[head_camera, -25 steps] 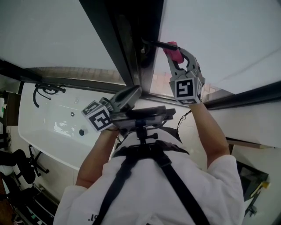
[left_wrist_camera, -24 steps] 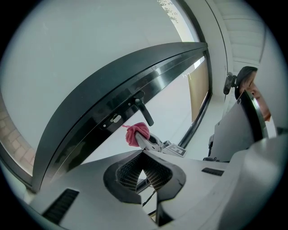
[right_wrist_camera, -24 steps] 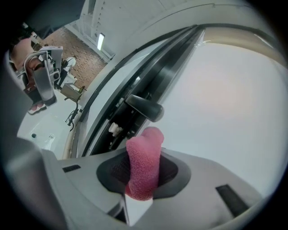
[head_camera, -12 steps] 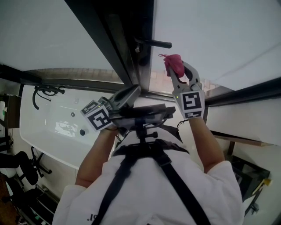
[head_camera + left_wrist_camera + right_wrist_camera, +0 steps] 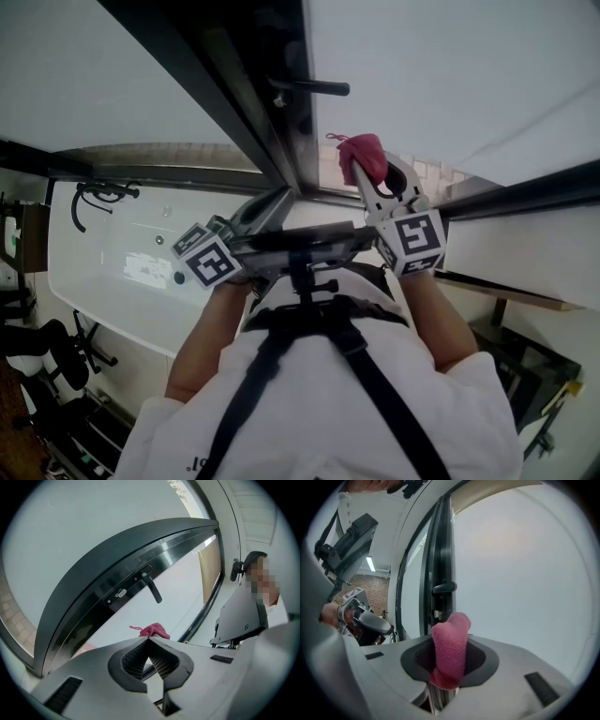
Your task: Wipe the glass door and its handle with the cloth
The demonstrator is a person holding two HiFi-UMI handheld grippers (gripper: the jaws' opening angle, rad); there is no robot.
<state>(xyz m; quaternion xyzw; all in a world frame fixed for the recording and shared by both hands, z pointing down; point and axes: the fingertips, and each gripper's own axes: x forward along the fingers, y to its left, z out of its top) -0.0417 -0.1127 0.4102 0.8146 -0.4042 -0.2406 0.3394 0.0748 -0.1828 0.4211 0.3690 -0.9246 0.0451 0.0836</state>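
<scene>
left gripper point(image 5: 149, 641): held low beside the dark door frame point(image 5: 272, 131); the jaws are closed tip to tip and nothing is gripped.
right gripper point(image 5: 449, 660): clamped on the pink cloth point(image 5: 451, 644), which is bunched upright and sticks out past the jaws.
what has changed: one second earlier the cloth is seen at the handle point(image 5: 314, 88); now it is drawn back and down, and a clear gap is left between them.
what it means: the pass over the handle is judged done or paused; the pane is likely still to be wiped.
handle: a dark lever jutting from the frame, untouched by either gripper.
glass door point(image 5: 450, 75): a pale pane right of the frame; no contact with the cloth is seen.
right gripper view only: the grip on the cloth is shown close up.
head view only: both grippers and the gap to the handle are shown together.
left gripper view only: a loose thread on the cloth and a lock plate beside the handle are shown.
</scene>
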